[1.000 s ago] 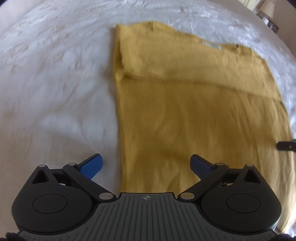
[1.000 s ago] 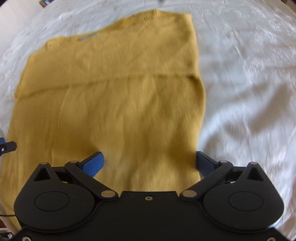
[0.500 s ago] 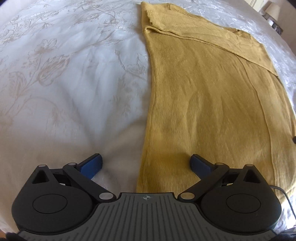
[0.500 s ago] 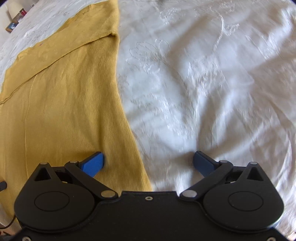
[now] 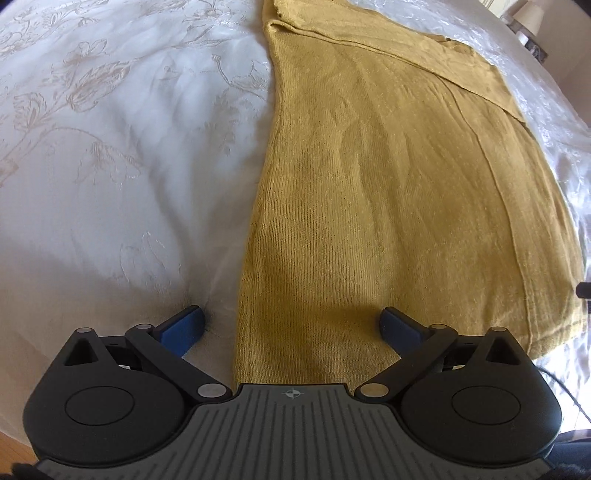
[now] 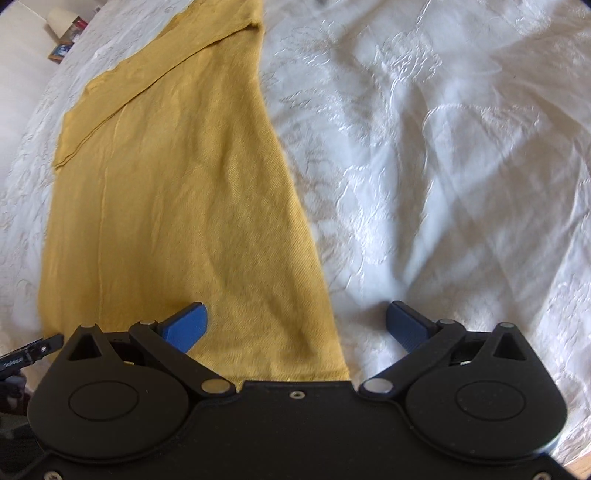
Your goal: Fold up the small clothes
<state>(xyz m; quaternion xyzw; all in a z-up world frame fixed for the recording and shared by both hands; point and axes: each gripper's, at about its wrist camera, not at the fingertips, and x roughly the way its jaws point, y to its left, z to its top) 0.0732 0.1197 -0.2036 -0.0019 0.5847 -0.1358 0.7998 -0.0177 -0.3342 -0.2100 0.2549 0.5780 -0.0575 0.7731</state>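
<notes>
A mustard-yellow knit garment (image 5: 388, 192) lies flat on a white bedspread, with a folded band across its far end. It also shows in the right wrist view (image 6: 177, 206). My left gripper (image 5: 291, 325) is open and low over the garment's near left corner; its left finger is on the bedspread, its right finger on the knit. My right gripper (image 6: 295, 321) is open and low over the near right corner, with its left finger on the knit and its right finger on the bedspread. Neither holds anything.
The white embroidered bedspread (image 5: 110, 147) spreads left of the garment and, in the right wrist view (image 6: 443, 166), to its right. A lamp (image 5: 528, 14) stands beyond the bed at far right. Small items sit on a surface (image 6: 62, 40) at far left.
Both grippers dropped from a higher view of the whole garment down to its near corners, left to the left corner and right to the right corner. Both stayed open.
</notes>
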